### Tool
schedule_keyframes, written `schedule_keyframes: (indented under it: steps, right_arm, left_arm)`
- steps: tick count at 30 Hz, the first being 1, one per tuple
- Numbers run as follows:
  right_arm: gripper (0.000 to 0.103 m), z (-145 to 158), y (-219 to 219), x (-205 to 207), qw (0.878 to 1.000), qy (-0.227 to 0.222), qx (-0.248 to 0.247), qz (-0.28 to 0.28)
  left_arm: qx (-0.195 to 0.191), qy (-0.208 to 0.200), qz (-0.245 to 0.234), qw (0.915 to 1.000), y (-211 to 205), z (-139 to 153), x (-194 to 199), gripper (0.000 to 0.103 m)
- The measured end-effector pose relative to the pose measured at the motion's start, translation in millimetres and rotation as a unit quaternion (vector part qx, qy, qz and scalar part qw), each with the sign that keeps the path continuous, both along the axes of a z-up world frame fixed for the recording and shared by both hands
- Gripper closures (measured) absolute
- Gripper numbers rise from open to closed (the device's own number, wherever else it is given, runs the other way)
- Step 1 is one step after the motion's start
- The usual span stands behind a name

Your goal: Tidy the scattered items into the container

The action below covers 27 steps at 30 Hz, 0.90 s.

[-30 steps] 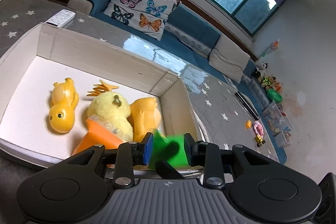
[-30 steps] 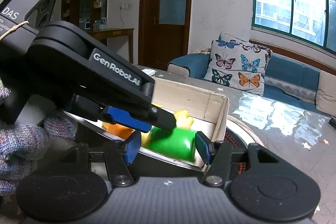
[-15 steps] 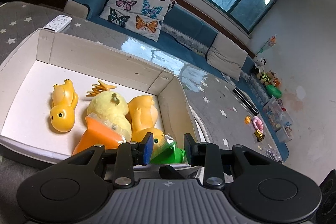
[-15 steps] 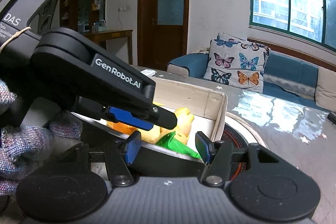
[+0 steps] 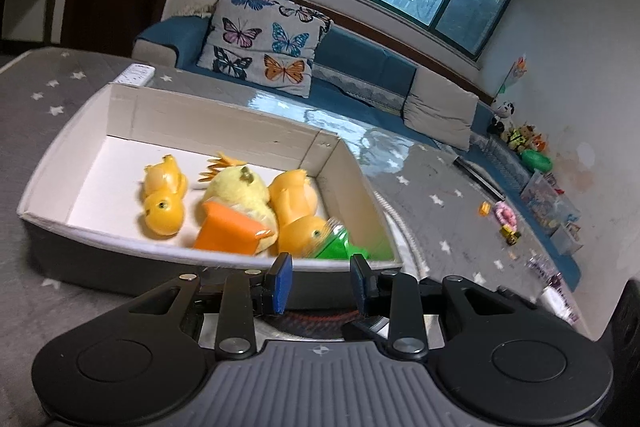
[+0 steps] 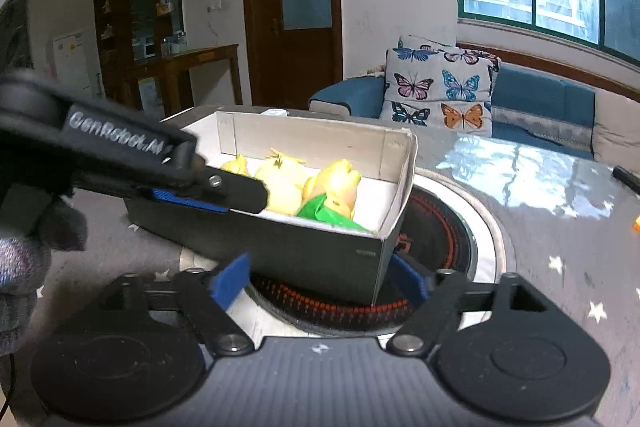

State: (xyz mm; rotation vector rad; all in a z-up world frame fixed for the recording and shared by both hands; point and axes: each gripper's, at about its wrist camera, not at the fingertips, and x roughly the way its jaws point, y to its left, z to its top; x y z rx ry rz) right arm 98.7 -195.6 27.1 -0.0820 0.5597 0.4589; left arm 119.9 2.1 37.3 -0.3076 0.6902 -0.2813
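Note:
A cardboard box (image 5: 224, 125) (image 6: 320, 251) sits on the grey star-patterned table. It holds two orange duck toys (image 5: 162, 203) (image 5: 296, 211), a yellow plush duck (image 5: 236, 191) with an orange beak, and a green toy (image 5: 340, 247) (image 6: 320, 211) in its near right corner. My left gripper (image 5: 320, 283) is open and empty, just in front of the box's near wall. My right gripper (image 6: 316, 279) is open and empty, low before the box's corner. The left gripper's finger (image 6: 224, 187) reaches over the box in the right wrist view.
A round inset burner (image 6: 448, 231) lies under the box's right end. A white remote (image 5: 136, 73) lies beyond the box. A sofa with a butterfly pillow (image 5: 264, 47) stands behind. Small toys (image 5: 504, 219) lie at the table's far right.
My left gripper let go of the green toy, which now lies in the box. Both grippers have pulled back and down from the box; the right one opened wider.

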Motion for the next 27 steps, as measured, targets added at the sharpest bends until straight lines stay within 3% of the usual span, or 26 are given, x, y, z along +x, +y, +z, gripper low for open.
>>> schedule_keyframes:
  steps: [13, 27]
  right_arm:
    - [0.000, -7.5, 2.2, -16.1, 1.000, 0.018, -0.007, -0.016]
    - [0.000, -20.5, 7.8, -19.2, 0.998, 0.048, -0.019, -0.042]
  left_arm:
    - [0.075, -0.009, 0.025, 0.9968, 1.5, -19.3, -32.3, 0.068]
    - [0.116, 0.007, 0.067, 0.9910, 7.4, -32.8, -44.0, 0.068]
